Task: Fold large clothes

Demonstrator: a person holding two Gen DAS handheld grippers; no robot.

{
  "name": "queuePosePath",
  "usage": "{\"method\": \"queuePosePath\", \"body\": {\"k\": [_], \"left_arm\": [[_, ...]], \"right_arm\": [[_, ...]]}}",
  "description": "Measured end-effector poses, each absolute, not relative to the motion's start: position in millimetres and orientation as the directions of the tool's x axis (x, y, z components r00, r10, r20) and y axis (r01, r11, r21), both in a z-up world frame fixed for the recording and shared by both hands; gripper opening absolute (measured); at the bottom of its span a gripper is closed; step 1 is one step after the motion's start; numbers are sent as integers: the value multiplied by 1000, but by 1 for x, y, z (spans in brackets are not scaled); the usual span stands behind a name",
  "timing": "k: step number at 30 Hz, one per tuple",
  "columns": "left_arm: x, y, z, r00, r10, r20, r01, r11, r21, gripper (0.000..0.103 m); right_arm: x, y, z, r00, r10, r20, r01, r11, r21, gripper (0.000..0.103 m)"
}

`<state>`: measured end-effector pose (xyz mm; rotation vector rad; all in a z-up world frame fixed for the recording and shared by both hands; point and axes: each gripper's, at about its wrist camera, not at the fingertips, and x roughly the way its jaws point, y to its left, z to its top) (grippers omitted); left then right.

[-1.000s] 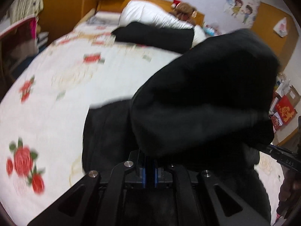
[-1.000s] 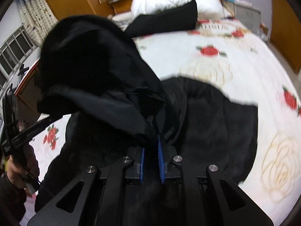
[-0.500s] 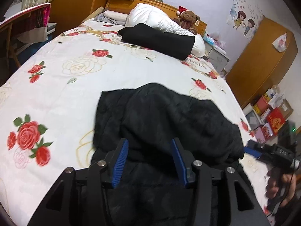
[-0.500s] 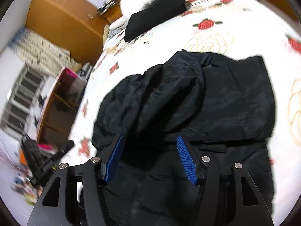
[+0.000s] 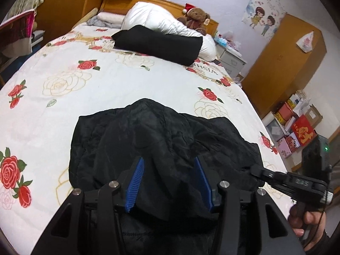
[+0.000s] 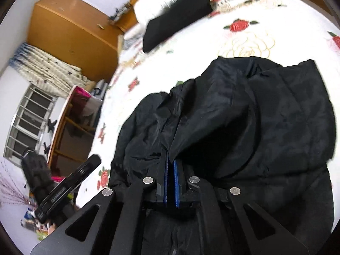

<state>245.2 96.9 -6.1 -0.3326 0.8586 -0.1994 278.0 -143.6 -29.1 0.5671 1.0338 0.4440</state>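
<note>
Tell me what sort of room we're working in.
A home bedroom, most likely: a bed with a rose-print bedspread, a white pillow by the wooden headboard, and a wooden wardrobe.

Soft, even room light fills both views, bright on the white bedspread (image 5: 106,89) and casting only faint shadows, while the black jacket (image 5: 165,140) stays so dark that its folds barely show. The left wrist view is sharp; the right wrist view is motion-blurred, most at the far left by the window (image 6: 27,123). Both bow strongly outward and darken at the corners.
</note>
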Motion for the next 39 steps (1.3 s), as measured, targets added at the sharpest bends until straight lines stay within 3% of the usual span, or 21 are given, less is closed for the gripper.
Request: {"method": "queuePosePath", "body": {"k": [2, 6, 19, 24, 29, 34, 39], "left_arm": [[235, 97, -15, 638, -313, -704, 38, 925, -377, 51], [230, 86, -64, 540, -309, -782, -5, 929, -371, 50], [248, 74, -118, 501, -197, -843, -62, 963, -262, 51], [246, 73, -106, 486, -201, -850, -55, 964, -259, 51], [212, 89, -73, 525, -253, -813, -13, 953, -304, 51], [220, 104, -31, 633, -222, -742, -3, 957, -289, 51], [276, 124, -51, 632, -161, -758, -77, 960, -268, 51]], "right_arm": [[264, -151, -44, 446, 560, -698, -56, 796, 602, 4], [253, -157, -98, 374, 494, -785, 25, 841, 541, 4], [271, -141, -123, 375, 435, -818, 2, 882, 471, 8], [257, -160, -102, 388, 448, -806, 19, 870, 493, 24], [243, -180, -52, 512, 412, -754, -40, 888, 458, 25], [269, -173, -31, 571, 373, -731, -72, 910, 408, 25], [306, -147, -41, 575, 313, -756, -123, 946, 299, 25]]}}
